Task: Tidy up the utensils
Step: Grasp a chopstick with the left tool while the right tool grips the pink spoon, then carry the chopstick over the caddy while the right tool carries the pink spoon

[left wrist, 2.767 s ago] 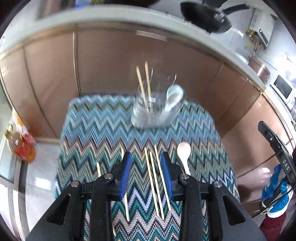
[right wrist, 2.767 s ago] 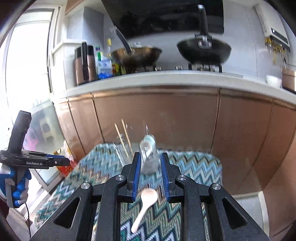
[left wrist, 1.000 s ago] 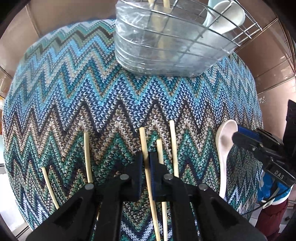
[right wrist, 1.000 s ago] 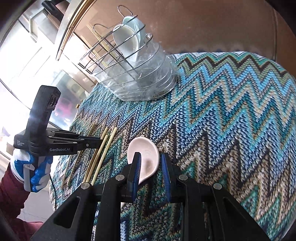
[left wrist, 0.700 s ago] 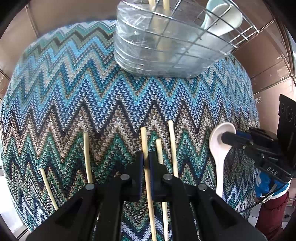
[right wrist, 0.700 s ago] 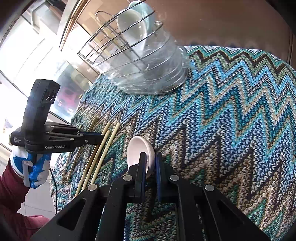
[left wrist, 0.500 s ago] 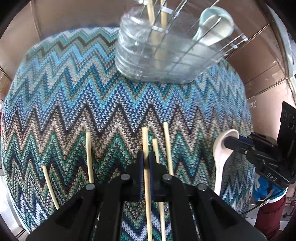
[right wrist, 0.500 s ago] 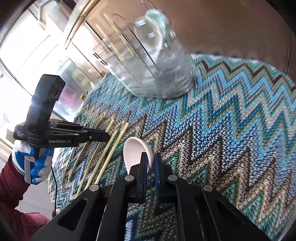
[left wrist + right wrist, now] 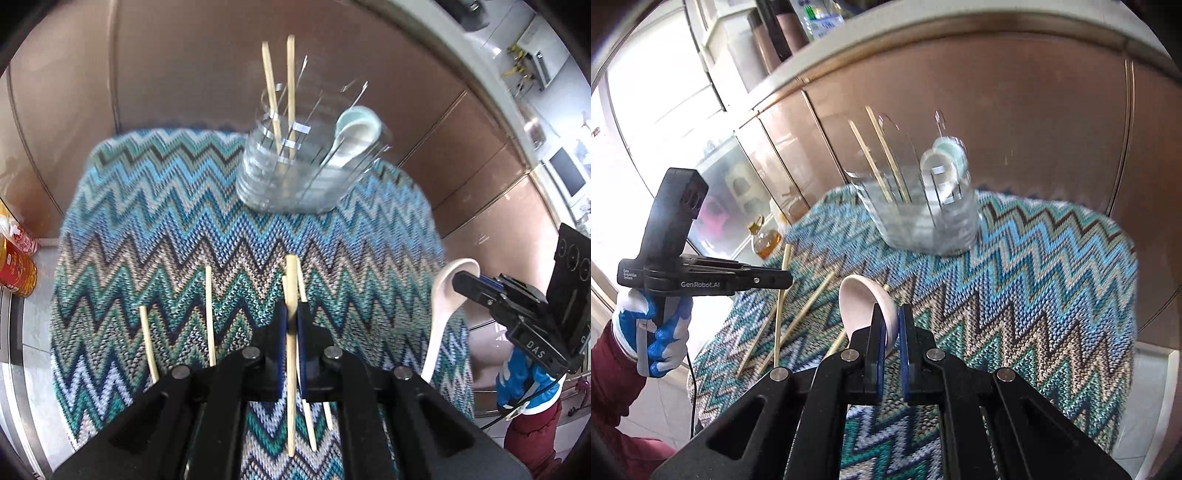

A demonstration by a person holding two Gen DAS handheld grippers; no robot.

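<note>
Now the left gripper has its jaws clamped on a wooden chopstick, lifted above the zigzag-covered surface. At three o'clock, the right gripper pinches the white spoon; the wire holder stands at twelve.

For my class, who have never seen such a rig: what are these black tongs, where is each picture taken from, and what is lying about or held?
No robot: a person holds a hand-worked gripper in each hand, with a camera on each looking along its fingers. The left gripper has shut on a chopstick; the right gripper on a spoon. Each also shows in the other's view. More chopsticks lie on the zigzag cloth. Behind stands a wire rack holding two chopsticks and spoons.
</note>
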